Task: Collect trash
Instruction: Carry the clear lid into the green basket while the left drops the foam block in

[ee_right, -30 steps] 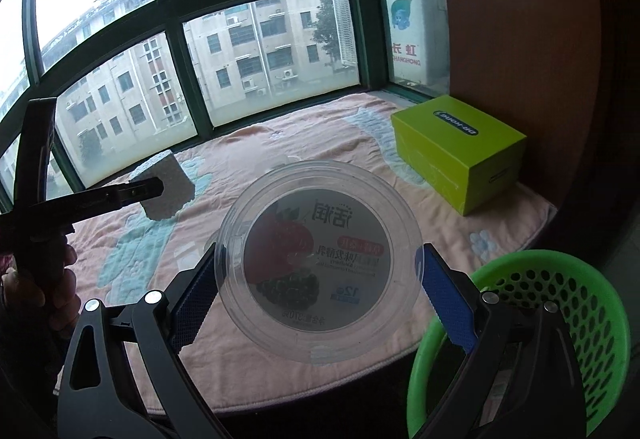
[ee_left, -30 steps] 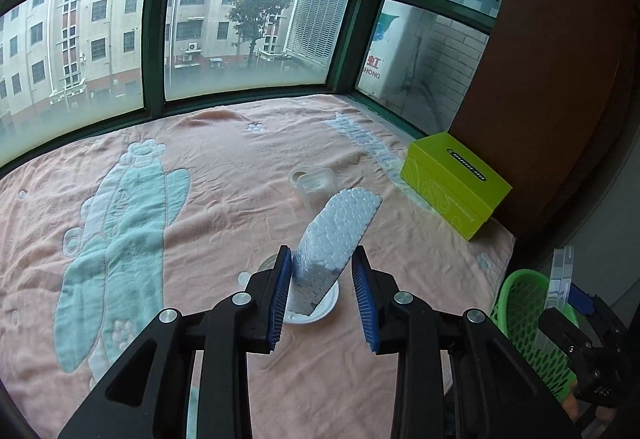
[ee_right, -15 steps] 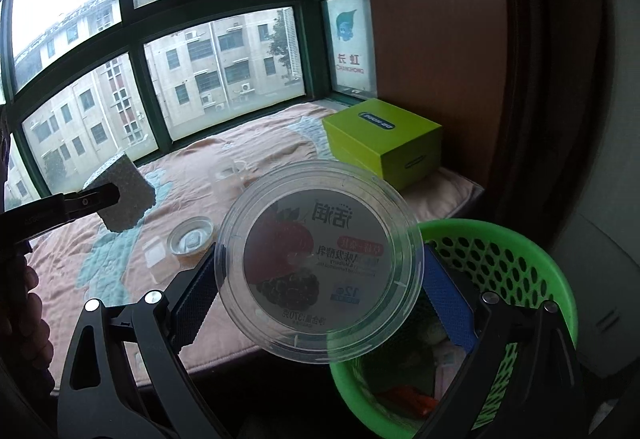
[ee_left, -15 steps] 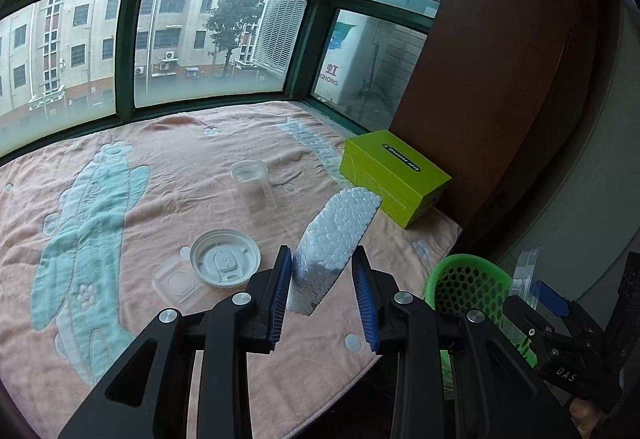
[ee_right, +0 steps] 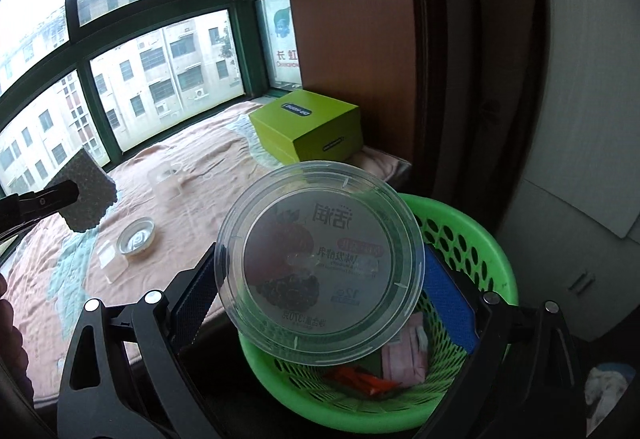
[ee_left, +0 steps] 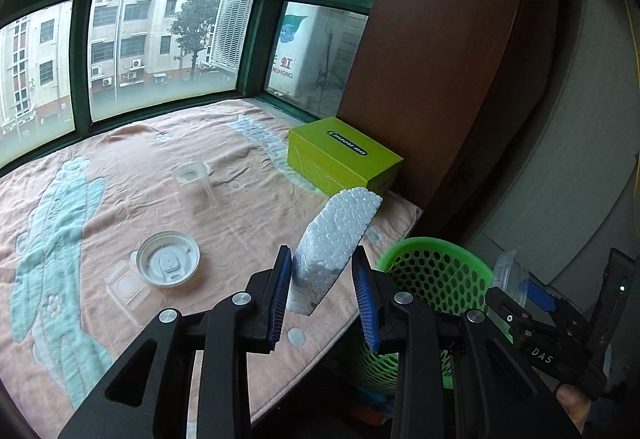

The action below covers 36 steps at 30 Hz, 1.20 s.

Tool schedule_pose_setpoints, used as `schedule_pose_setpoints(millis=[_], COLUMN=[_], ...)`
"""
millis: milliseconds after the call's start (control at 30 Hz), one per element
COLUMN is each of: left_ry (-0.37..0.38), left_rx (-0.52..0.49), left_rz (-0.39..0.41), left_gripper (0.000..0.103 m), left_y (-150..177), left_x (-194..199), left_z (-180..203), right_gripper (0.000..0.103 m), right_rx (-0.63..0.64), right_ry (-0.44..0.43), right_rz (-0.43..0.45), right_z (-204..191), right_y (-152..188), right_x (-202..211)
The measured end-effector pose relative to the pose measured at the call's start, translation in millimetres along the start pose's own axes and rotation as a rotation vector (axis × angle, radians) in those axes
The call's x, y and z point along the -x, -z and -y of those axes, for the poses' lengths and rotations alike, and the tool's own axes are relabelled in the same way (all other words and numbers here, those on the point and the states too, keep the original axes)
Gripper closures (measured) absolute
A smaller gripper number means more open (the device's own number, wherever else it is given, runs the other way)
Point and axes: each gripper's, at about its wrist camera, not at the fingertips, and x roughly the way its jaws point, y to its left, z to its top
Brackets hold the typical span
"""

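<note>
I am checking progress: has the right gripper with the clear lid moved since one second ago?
Yes. The right gripper carried the lid from over the blanket to above the green basket.

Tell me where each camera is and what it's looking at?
Left wrist: on the left claw, which grips a foam piece; it looks over the pink blanket; the right claw shows at the right edge.
Right wrist: on the right claw, holding a clear lid above the green basket; the left claw shows at left.
Both see the foam piece, green basket, yellow-green box, white lid and windows.
</note>
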Motion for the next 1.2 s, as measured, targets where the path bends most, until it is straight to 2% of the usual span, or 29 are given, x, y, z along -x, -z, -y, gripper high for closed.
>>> schedule_pose_setpoints(millis=[267, 633, 1200], left_ry=[0.044, 0.1, 0.19], left_rx=[-0.046, -0.096, -0.162], left_rz=[-0.004, -0.03, -0.103], left_gripper=[0.073, 0.073, 0.072], left_y=[-5.1, -6.2, 3.6], left_x=[-6.8, -23.7, -53.5], left_z=[28.3, 60.0, 113.5], right_gripper=[0.007, 0.006, 0.006], right_rx=[-0.045, -0.058, -0.108], right_ry=[0.021, 0.047, 0.19], right_rz=[-0.004, 0.034, 0.094], right_z=[21.8, 36.0, 71.1], right_y=[2.9, 0.6, 4.2], right_x=[-1.9, 16.5, 50.5])
